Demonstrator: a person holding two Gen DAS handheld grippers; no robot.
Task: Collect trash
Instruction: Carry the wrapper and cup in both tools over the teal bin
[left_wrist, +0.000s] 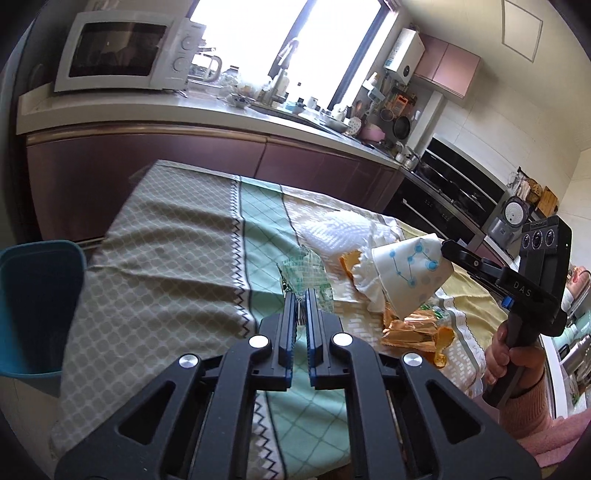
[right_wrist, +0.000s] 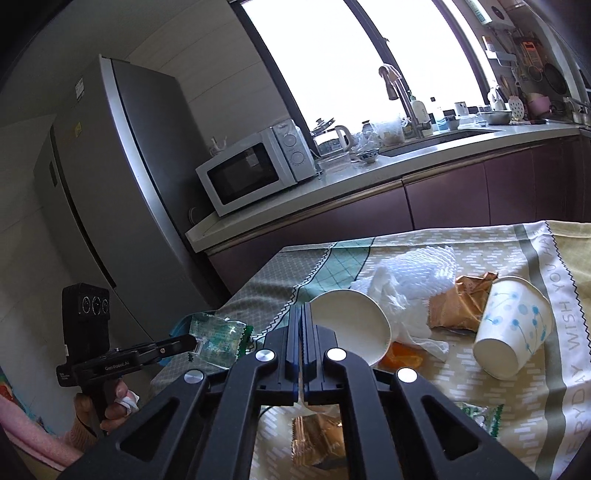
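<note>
Relative to the tablecloth (right_wrist: 436, 373): clear green-printed wrapper (right_wrist: 218, 341) raised off its left edge; paper cup (right_wrist: 349, 325), dotted blue, lifted above it; second cup (right_wrist: 511, 326) tipped; crumpled tissue (right_wrist: 413, 280), gold wrappers (right_wrist: 460, 304), possibly foil, lying centrally.

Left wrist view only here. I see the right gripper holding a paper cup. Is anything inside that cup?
Observer: No. The right wrist view looks into the held cup and it is empty. The right gripper is shut on its rim.
Operator: Any other cup left to collect?
Observer: Yes. A second cup lies on its side on the tablecloth, right of the crumpled tissue.
Operator: Is my green wrapper clear of the table?
Observer: Yes. The green wrapper hangs off the left gripper, out past the table's edge.
</note>
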